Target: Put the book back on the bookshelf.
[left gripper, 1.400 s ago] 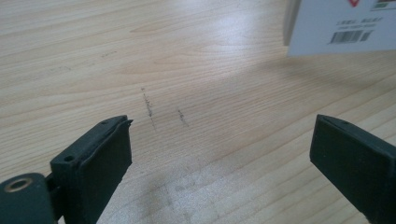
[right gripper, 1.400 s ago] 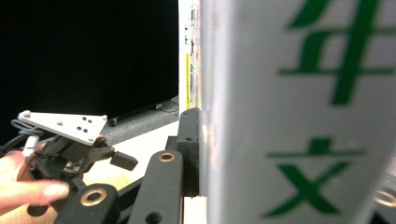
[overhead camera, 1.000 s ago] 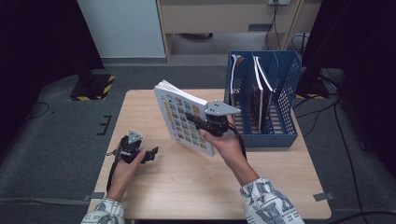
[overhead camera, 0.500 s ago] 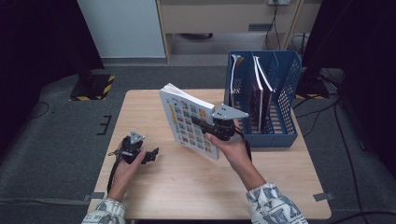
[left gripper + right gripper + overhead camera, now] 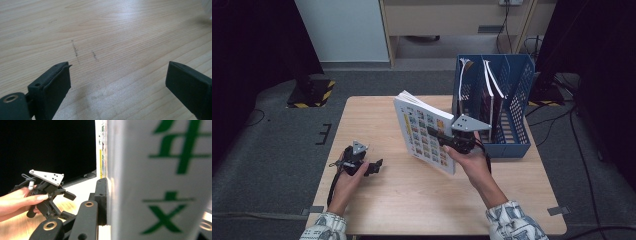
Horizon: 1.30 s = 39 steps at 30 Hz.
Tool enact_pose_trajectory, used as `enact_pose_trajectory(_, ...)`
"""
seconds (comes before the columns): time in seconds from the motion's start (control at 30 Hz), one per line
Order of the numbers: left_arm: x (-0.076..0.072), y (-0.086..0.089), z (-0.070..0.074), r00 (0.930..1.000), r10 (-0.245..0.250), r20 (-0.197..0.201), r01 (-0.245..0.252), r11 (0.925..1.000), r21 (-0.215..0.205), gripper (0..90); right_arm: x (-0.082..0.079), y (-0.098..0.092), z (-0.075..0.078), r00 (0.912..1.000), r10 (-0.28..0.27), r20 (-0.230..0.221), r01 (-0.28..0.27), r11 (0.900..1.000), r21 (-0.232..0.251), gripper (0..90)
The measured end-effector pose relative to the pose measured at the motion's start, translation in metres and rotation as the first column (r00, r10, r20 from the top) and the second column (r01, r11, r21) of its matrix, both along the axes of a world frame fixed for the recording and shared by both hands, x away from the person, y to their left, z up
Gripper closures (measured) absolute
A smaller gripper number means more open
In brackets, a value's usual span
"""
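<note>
A thick white book (image 5: 424, 132) with a cover of small colour pictures hangs tilted above the middle of the wooden table (image 5: 377, 115). My right gripper (image 5: 443, 139) is shut on its lower right edge. In the right gripper view the book's spine (image 5: 155, 182) with green characters stands close up against one black finger (image 5: 101, 200). My left gripper (image 5: 373, 166) rests low at the table's left in a hand, apart from the book. Its jaws stand wide open over bare wood in the left gripper view (image 5: 117, 85), and it appears again in the right gripper view (image 5: 67, 205).
A blue mesh file rack (image 5: 517, 100) stands at the table's right back corner with a few upright books (image 5: 489, 95) in its slots. The held book is just left of it. Dark floor surrounds the table.
My right gripper has carried the book a little to the right, closer to the blue rack. The left gripper has stayed where it was.
</note>
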<state>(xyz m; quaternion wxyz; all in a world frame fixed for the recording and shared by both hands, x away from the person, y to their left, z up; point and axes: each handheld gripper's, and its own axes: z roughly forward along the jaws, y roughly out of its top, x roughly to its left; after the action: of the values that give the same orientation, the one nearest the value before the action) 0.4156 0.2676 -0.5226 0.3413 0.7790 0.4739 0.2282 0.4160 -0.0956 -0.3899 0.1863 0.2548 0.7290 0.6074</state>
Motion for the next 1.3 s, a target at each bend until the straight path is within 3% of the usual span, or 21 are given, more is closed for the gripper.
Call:
enact_pose_trajectory(0.77, 0.000, 0.000, -0.001, 0.9999, -0.005, -0.010, 0.005, 0.9999, 0.013, 6.9, -0.008, -0.014, 0.003, 0.9997, 0.022, 0.004, -0.022, 1.000, -0.004, 74.1)
enact_pose_trajectory(1.3, 0.000, 0.001, 0.000, 1.0000, 0.001, -0.007, -0.001, 0.9999, 0.011, 6.8, -0.019, -0.039, 0.002, 0.9998, 0.016, -0.014, -0.016, 1.000, -0.006, 74.1)
